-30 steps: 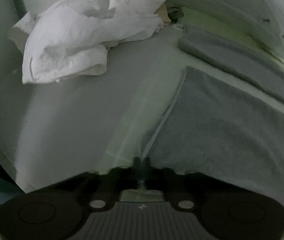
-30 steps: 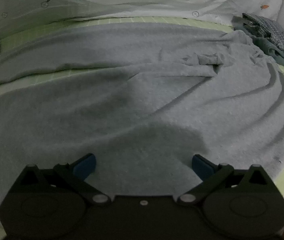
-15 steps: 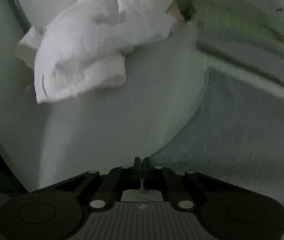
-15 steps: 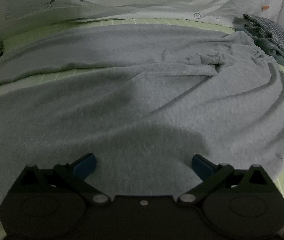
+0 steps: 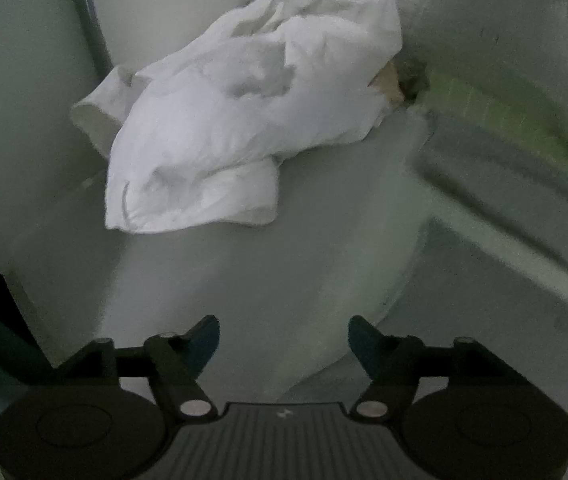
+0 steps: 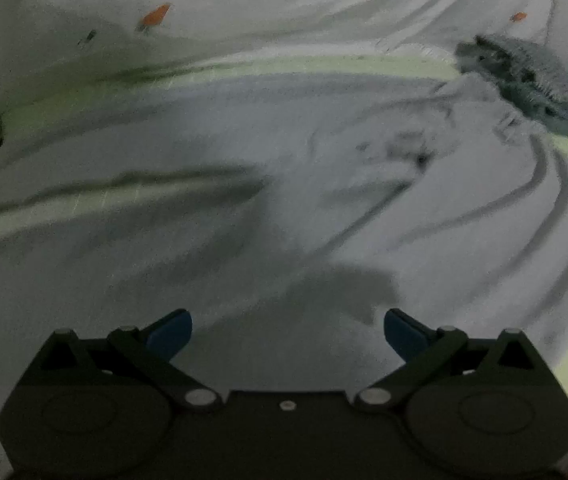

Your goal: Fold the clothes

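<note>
the left gripper (image 5: 283,342) points down at the pale bed surface (image 5: 244,272), its jaws opening with nothing between the blue pads (image 5: 204,340). the edge of the grey garment (image 5: 504,340) lies just to the right of the fingertips, curving away toward the far right, with a second grey band, perhaps a sleeve, further up. beyond the gripper a crumpled white garment (image 5: 244,128) sits bunched near the corner, well apart from the jaws, and a small tan and dark piece of cloth (image 5: 400,80) shows at its right edge. a strip of green checked sheet (image 5: 496,112) runs behind the grey fabric.

the right gripper (image 6: 288,334) hovers over the middle of the grey garment (image 6: 244,220), released, its pads spread wide and gripping nothing; whether the fingertips touch the cloth cannot be told. the garment is spread flat across the bed with long creases fanning toward the right and a rumpled spot near the middle right. the gripper's shadow falls on the cloth just ahead of the pads. a heap of checked and dark clothes (image 6: 532,80) lies at the far right edge, and a white quilt printed with carrots (image 6: 284,8) lines the far side. this view is blurred.
</note>
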A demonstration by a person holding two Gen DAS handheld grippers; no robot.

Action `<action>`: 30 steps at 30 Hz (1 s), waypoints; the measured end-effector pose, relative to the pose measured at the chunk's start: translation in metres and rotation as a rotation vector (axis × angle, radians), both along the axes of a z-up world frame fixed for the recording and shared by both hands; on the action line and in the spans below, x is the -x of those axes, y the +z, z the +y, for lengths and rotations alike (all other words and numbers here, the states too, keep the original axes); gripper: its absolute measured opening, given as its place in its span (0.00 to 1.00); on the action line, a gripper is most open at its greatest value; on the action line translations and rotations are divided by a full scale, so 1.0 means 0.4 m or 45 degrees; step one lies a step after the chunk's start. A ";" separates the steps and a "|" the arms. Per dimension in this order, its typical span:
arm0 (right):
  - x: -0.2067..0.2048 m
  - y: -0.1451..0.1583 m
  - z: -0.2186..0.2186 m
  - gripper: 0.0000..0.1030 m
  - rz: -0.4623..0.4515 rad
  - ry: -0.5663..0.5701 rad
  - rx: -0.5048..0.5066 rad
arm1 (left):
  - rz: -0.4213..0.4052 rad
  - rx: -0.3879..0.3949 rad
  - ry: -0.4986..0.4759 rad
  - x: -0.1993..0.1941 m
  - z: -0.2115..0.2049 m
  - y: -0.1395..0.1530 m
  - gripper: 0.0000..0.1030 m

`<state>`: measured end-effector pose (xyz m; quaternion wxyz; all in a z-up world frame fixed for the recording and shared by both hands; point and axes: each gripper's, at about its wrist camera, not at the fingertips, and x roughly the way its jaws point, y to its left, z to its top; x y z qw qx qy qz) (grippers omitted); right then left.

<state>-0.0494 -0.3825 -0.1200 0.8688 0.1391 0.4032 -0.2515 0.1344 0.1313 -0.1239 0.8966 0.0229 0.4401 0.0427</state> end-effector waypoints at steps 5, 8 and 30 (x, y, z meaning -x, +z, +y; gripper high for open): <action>-0.015 0.030 -0.082 1.00 -0.023 -0.065 0.014 | -0.025 0.029 -0.029 -0.014 -0.108 0.022 0.75; -0.028 0.041 -0.143 1.00 -0.024 -0.074 0.001 | -0.062 0.022 -0.053 -0.017 -0.180 0.040 0.81; -0.488 -0.013 -0.768 0.90 -0.072 -0.480 0.133 | -0.030 0.033 0.108 -0.467 -0.688 -0.052 0.84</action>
